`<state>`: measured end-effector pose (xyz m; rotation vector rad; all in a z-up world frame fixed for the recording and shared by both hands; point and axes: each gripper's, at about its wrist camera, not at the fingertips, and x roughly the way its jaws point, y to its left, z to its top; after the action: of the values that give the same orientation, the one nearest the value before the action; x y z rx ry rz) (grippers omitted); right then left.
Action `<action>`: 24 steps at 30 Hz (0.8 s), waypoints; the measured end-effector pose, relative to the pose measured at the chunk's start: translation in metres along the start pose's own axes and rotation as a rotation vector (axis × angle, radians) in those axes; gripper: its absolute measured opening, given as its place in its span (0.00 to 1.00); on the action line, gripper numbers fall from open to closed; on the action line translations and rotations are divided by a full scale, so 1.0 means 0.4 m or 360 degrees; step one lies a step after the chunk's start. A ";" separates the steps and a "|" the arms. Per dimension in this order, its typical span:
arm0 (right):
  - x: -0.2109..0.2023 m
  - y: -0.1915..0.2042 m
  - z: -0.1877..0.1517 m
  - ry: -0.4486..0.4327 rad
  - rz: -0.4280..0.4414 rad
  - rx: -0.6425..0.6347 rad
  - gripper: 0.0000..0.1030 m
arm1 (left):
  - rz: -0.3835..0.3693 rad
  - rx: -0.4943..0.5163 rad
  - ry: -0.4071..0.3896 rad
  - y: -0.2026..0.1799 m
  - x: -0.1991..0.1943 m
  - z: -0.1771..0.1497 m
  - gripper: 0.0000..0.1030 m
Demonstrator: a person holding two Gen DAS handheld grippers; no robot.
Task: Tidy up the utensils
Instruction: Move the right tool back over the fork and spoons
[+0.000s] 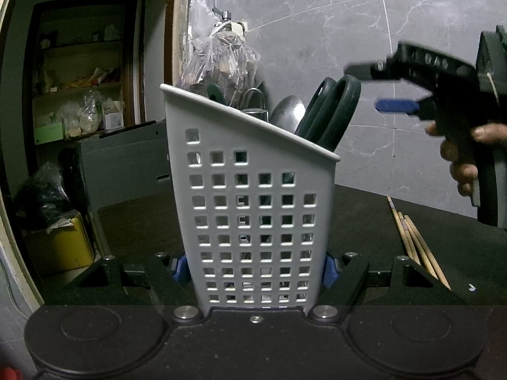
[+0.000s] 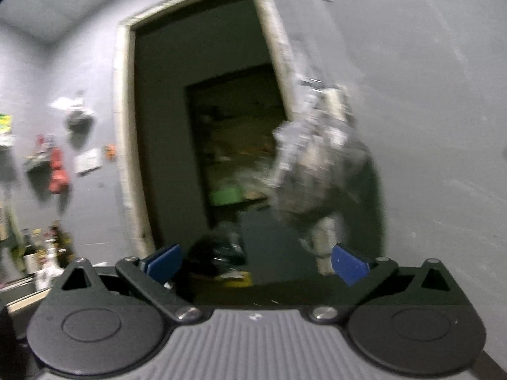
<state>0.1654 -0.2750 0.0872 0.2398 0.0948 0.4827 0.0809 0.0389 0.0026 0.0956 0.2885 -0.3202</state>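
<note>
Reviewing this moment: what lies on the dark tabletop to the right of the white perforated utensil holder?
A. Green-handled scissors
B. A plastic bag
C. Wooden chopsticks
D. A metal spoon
C: wooden chopsticks lie loose on the tabletop right of the utensil holder, while the spoon and scissors stand inside it.

The caddy (image 1: 253, 209) looks like smooth, matt pale-grey plastic, pierced with square holes. Rising from it, a spoon (image 1: 289, 111) shows polished metal with a soft gleam, and the scissor handles (image 1: 332, 112) beside it look like dark green plastic with a slight sheen. Right of the caddy, chopsticks (image 1: 415, 243) look like bare pale wood (bamboo, perhaps) on a dull black table (image 1: 364, 221). Behind the caddy hangs a crinkled, glossy clear plastic bag (image 1: 218, 57) against a marble-patterned grey wall (image 1: 332, 25) that looks smooth. The blue pads (image 1: 329, 269) pressed to the caddy's sides look ridged.
</note>
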 end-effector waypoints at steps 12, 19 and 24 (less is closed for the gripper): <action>0.038 -0.060 -0.071 0.0311 -0.0418 0.0182 1.00 | 0.0000 0.0001 0.0000 0.000 0.000 0.000 0.74; 0.124 -0.101 -0.117 0.0659 -0.0632 0.0297 1.00 | 0.0001 0.0001 0.0000 -0.001 -0.001 0.001 0.74; 0.171 -0.090 -0.158 0.0785 -0.0699 0.0234 1.00 | 0.0001 -0.0002 -0.0001 0.000 0.000 0.001 0.74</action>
<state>0.2325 -0.2606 0.0148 0.2316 0.6527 0.0872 0.0808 0.0387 0.0029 0.0944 0.2880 -0.3194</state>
